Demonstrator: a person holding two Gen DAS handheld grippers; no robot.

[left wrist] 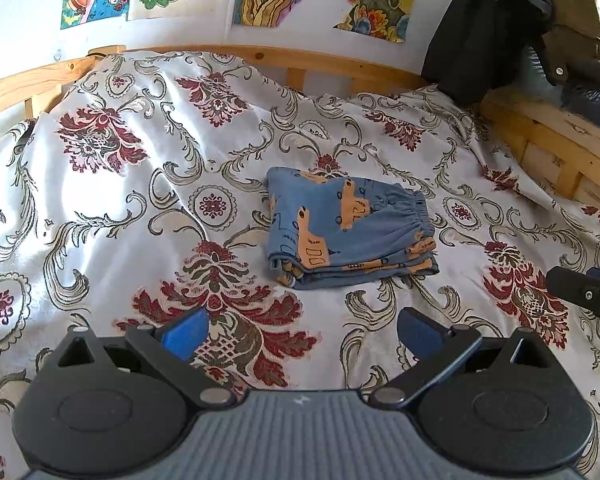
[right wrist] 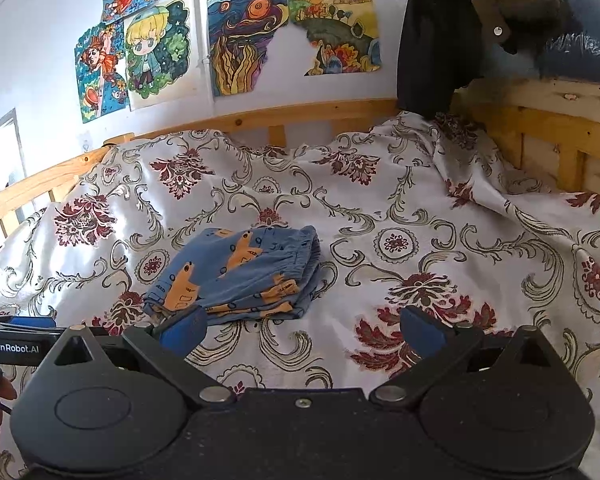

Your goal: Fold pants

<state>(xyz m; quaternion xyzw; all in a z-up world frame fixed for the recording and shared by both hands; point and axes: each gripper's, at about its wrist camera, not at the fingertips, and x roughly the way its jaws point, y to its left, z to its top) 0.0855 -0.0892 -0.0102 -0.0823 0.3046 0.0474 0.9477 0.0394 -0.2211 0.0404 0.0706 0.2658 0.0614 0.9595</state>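
One blue orange-printed pants bundle, folded flat; both tongs wide, empty.

Pants: soft matt knit cloth, blue with orange print, gathered elastic waistband at 3 o'clock. Bedspread: shiny satin-like cloth, woven floral pattern, creased. Bed rail at 12 o'clock: bare knotty wood, light sheen. Drawings on wall: paper, one torn. Left gripper: matt black plastic body, ribbed grey centre, blue pads, metal pivot pins. Right gripper: same, dusty.
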